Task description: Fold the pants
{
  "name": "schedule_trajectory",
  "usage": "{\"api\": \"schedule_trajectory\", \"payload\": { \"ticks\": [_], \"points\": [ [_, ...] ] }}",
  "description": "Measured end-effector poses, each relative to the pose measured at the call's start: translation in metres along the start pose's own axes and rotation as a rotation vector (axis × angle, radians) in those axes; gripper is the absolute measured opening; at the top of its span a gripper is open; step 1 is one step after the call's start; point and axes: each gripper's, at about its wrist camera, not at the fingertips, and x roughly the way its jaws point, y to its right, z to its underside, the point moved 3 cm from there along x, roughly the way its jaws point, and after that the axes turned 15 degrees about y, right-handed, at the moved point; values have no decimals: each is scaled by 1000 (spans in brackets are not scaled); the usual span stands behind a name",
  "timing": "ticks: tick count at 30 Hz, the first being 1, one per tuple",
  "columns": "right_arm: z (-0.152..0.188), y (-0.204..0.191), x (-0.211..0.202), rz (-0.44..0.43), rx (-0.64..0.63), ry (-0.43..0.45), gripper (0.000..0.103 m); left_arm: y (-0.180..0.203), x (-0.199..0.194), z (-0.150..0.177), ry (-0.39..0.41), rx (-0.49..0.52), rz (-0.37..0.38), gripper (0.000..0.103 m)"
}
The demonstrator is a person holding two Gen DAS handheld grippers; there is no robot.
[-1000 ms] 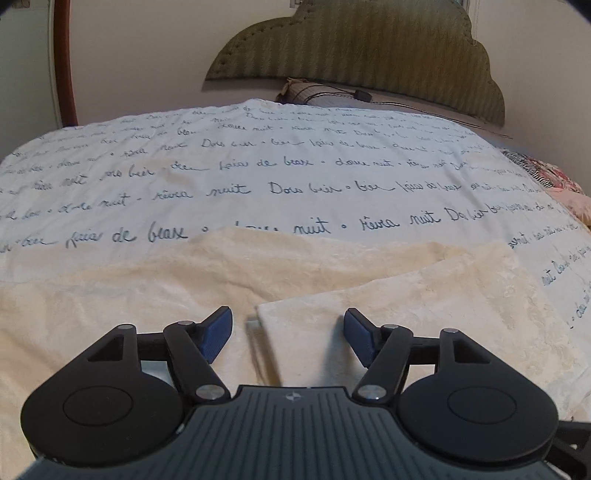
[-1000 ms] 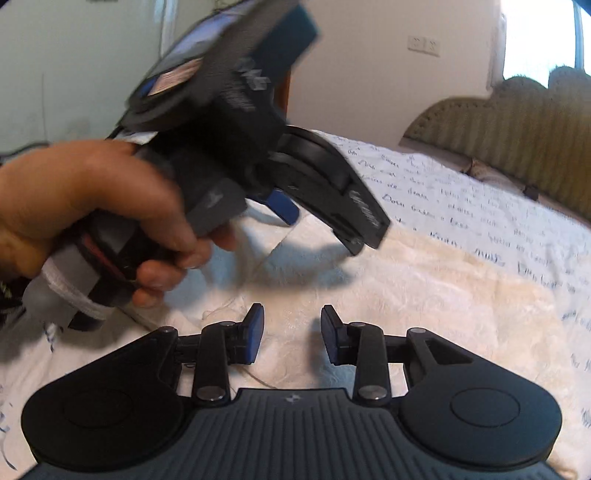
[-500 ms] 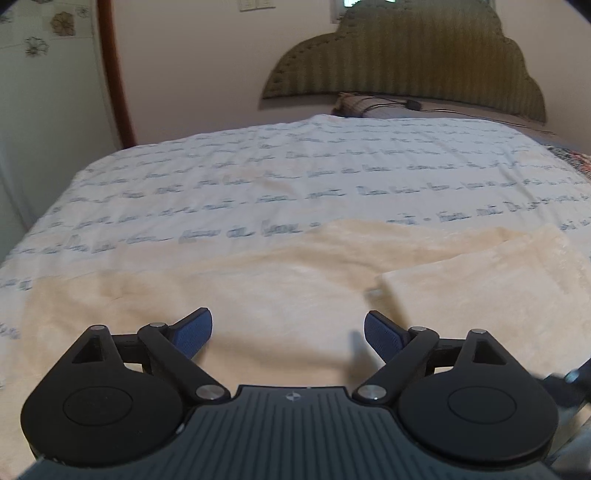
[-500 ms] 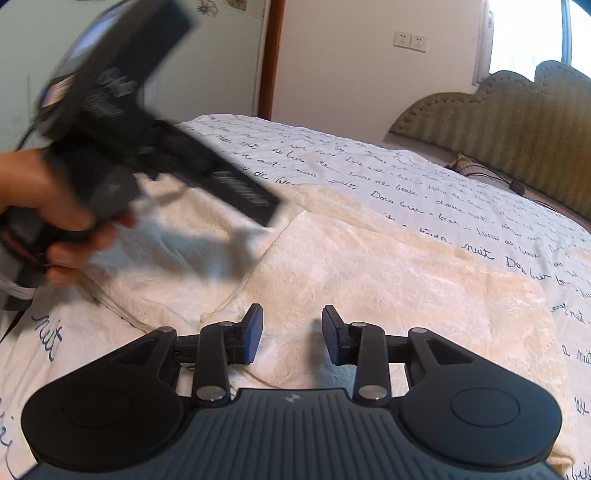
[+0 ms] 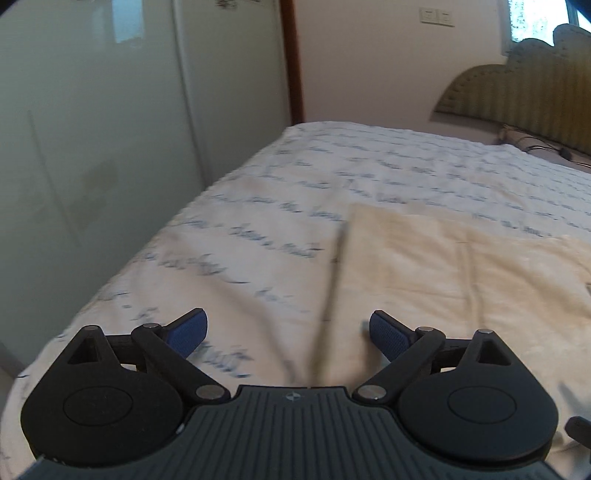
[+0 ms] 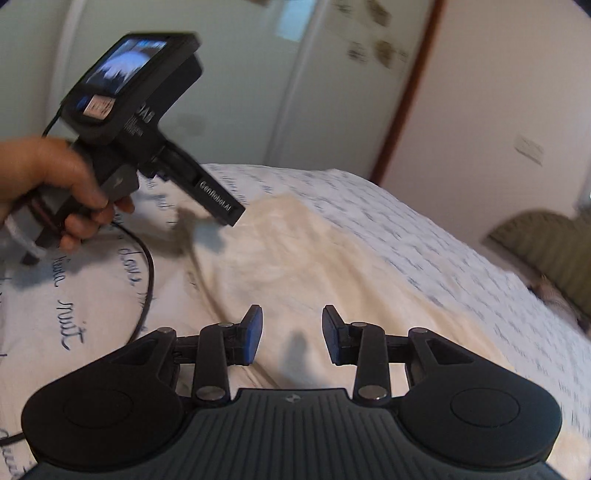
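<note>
Swung off folded part toward pants end on bed; left gripper opening wide, empty, right gripper narrow, empty — prob next fold.

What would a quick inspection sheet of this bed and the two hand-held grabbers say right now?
Surface: bed under a white cover with blue handwriting print.
Job's things: cream pants lying flat on the cover, partly folded.
Clutter: nothing seen.
Grippers: left gripper empty, jaws opening wide above the pants' edge; right gripper partly open, empty, over the pants. A hand holds the left one.
Cables: black cable trailing across the cover from the left gripper.
Surroundings: pale wardrobe doors, green padded headboard, wall sockets.
</note>
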Motion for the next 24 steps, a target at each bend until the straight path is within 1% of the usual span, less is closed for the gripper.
{"api": "schedule_trajectory", "payload": {
  "ticks": [2, 4, 5, 7, 9, 10, 12, 14, 18, 20, 21, 22, 23, 24],
  "points": [
    [-1, -16, 14, -31, -67, -22, 35, -18, -2, 1, -21, -38, 4, 100],
    [3, -30, 26, -52, -130, -49, 35, -28, -5, 1, -41, -86, 38, 101],
    [6, -37, 30, -57, -158, -62, 35, -30, -6, 1, -52, -97, 48, 101],
    [11, -48, 36, -52, -228, -76, 35, -28, -7, 0, -71, -99, 41, 101],
    [12, -58, 39, -47, -308, -73, 36, -28, -6, -2, -79, -110, 32, 101],
    [11, -61, 42, -48, -340, -67, 36, -26, -4, -1, -88, -127, 43, 101],
    [11, -70, 48, -42, -402, -62, 36, -24, 5, 1, -142, -194, 102, 101],
    [11, -76, 57, -22, -455, -37, 38, -28, 9, 5, -191, -288, 161, 100],
    [8, -82, 85, -3, -505, -10, 38, -37, 12, 7, -226, -408, 225, 99],
    [3, -83, 93, -5, -500, 3, 35, -41, 16, 6, -245, -467, 280, 100],
    [1, -82, 98, -13, -487, 14, 30, -42, 21, 6, -263, -500, 314, 100],
    [-2, -81, 100, -25, -462, 16, 18, -42, 26, 6, -288, -534, 349, 100],
    [-5, -78, 101, -36, -424, 21, 14, -42, 31, 7, -312, -570, 378, 100],
    [-9, -73, 101, -35, -383, 33, 12, -42, 36, 7, -329, -600, 401, 100]
  ]
}}
